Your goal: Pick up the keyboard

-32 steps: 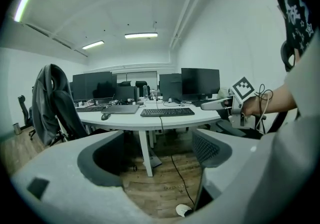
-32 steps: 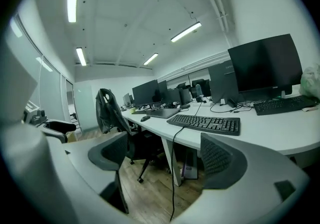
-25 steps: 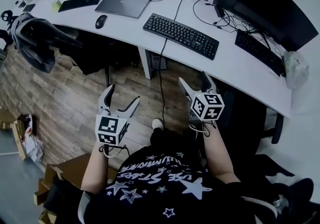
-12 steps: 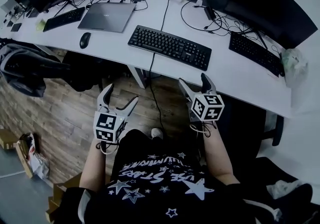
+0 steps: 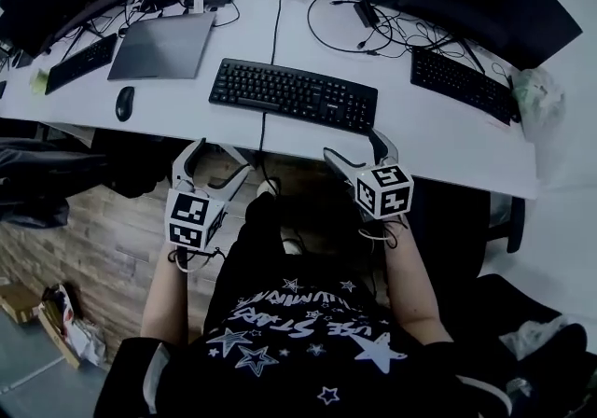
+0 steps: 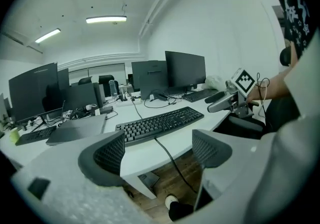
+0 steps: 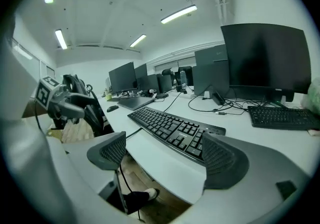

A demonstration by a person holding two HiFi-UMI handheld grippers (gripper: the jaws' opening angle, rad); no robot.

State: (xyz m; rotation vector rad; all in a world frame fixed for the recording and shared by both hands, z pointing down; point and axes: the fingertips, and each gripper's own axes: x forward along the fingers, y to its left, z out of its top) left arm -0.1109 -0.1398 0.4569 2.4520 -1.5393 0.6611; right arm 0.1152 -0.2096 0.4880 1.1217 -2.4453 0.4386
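left gripper [image 5: 222,157]: jaws wide, empty | right gripper [image 5: 350,144]: wide, just opened further, empty | both short of keyboard [image 5: 294,94]

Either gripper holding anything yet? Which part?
Nothing held. Left gripper and right gripper both have jaws apart and empty, in front of the desk; the keyboard lies untouched on it.

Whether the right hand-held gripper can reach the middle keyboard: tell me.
Probably yes. The right hand-held gripper, whose jaws have just been opening with nothing between them, sits at the desk edge, and the middle keyboard lies bare just beyond.
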